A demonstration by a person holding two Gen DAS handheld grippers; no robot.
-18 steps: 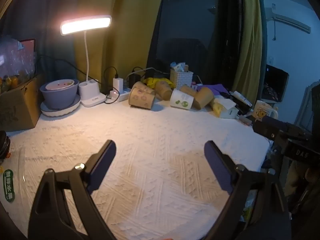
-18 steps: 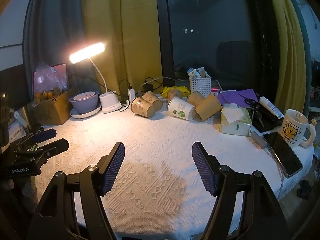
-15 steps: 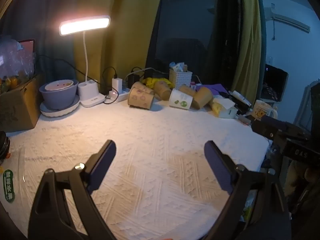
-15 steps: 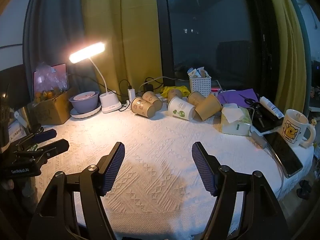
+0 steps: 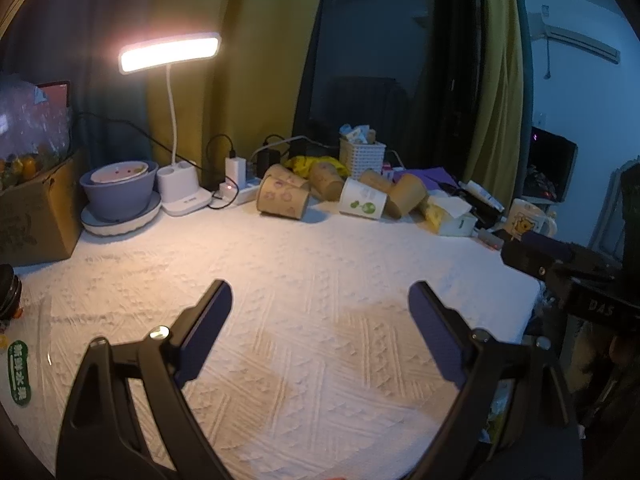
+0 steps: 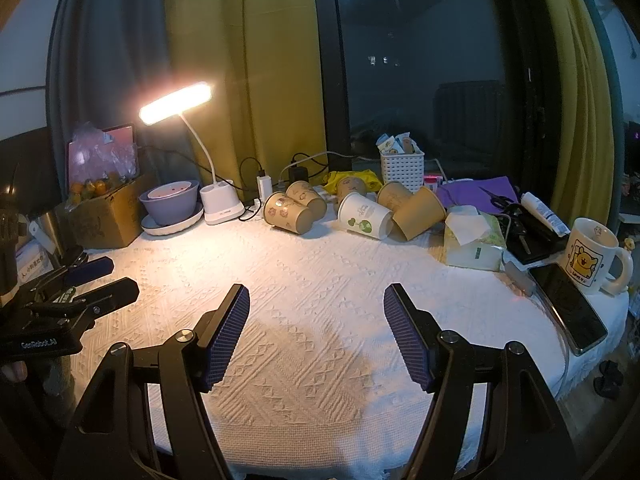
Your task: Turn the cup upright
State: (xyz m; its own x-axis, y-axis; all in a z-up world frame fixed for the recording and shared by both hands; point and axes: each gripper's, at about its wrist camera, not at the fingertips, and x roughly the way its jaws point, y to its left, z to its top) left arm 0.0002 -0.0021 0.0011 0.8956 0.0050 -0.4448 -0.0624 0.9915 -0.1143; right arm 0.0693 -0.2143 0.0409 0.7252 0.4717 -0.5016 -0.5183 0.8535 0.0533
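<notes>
Several paper cups lie on their sides at the back of the white-clothed table [image 5: 304,280]: brown printed cups [image 5: 283,199] [image 6: 287,213], a white cup with a green print [image 5: 363,202] [image 6: 364,216] and a plain brown cup [image 5: 408,200] [image 6: 419,213]. My left gripper [image 5: 320,304] is open and empty above the front of the cloth, well short of the cups. My right gripper [image 6: 317,304] is open and empty too, also over the near cloth. Each gripper shows at the edge of the other's view.
A lit desk lamp [image 6: 176,102], a purple bowl on a plate [image 6: 171,201] and a cardboard box [image 6: 105,216] stand at the back left. A white basket [image 6: 401,166], tissue pack [image 6: 472,244], phone [image 6: 569,306] and mug [image 6: 589,255] are at the right.
</notes>
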